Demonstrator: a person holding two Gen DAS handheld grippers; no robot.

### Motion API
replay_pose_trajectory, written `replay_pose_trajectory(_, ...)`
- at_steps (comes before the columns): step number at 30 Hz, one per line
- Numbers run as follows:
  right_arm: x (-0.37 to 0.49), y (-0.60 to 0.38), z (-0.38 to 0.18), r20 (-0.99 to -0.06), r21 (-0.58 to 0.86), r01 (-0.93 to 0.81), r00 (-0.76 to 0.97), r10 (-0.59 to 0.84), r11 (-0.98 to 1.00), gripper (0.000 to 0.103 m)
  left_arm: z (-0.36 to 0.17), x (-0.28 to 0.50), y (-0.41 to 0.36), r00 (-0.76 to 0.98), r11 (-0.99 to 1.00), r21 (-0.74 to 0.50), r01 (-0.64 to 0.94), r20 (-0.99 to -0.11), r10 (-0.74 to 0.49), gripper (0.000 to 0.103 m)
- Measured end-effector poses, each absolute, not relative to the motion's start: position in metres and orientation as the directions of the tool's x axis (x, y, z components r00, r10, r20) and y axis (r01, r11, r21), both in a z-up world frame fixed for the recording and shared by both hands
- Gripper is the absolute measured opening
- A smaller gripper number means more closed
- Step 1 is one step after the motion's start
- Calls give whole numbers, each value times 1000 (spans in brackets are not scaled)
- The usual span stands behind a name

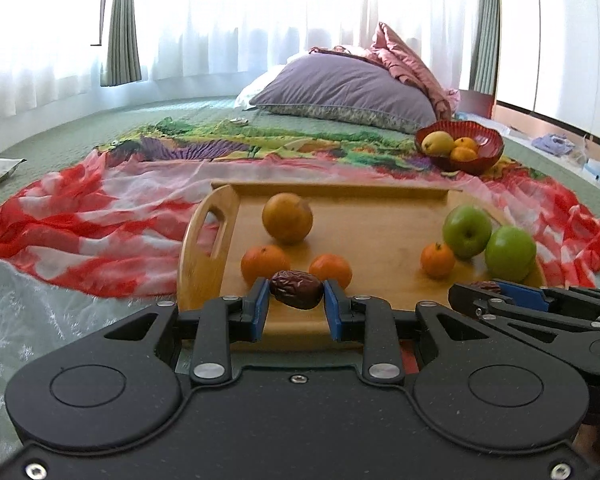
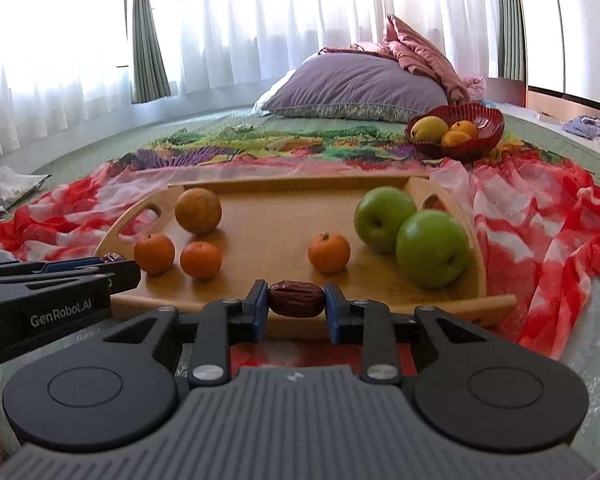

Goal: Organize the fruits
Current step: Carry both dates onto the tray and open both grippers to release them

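Wooden tray point(image 2: 260, 216) below; both grippers point(image 1: 296, 300) point(image 2: 296, 302) pinch wrinkled brown dates point(image 1: 296, 294) point(image 2: 296, 299) — seemingly lifted.

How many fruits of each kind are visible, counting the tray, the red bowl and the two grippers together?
Green apples on the wooden tray: 2
Small oranges on the tray: 3
Large brownish-orange fruit on the tray: 1
Small oranges in the red bowl: 2
Yellow fruit in the bowl: 1
Dates, one in the left gripper and one in the right gripper: 2
Total: 11

The right gripper point(image 1: 496, 289) hides most of its date point(image 1: 487, 285) in the left wrist view.
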State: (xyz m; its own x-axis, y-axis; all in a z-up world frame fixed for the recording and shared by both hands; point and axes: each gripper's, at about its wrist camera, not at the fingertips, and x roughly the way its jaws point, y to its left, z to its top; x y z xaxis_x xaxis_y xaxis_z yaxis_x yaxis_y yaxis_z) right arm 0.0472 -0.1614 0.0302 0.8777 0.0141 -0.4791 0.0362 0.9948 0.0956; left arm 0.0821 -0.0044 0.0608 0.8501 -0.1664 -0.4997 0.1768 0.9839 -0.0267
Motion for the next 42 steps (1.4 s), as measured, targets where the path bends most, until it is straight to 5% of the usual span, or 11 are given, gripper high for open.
replay_pose_trajectory(28, 58, -191, 50, -415, 101, 29, 910, 16, 995, 35, 88, 97, -8, 871, 969, -69, 237, -426, -244, 28)
replay_pose_trajectory(42, 139, -214, 70, -521, 149, -41, 846, 114, 988, 35, 97, 191, -30, 777, 956, -120, 269, -560, -289, 28)
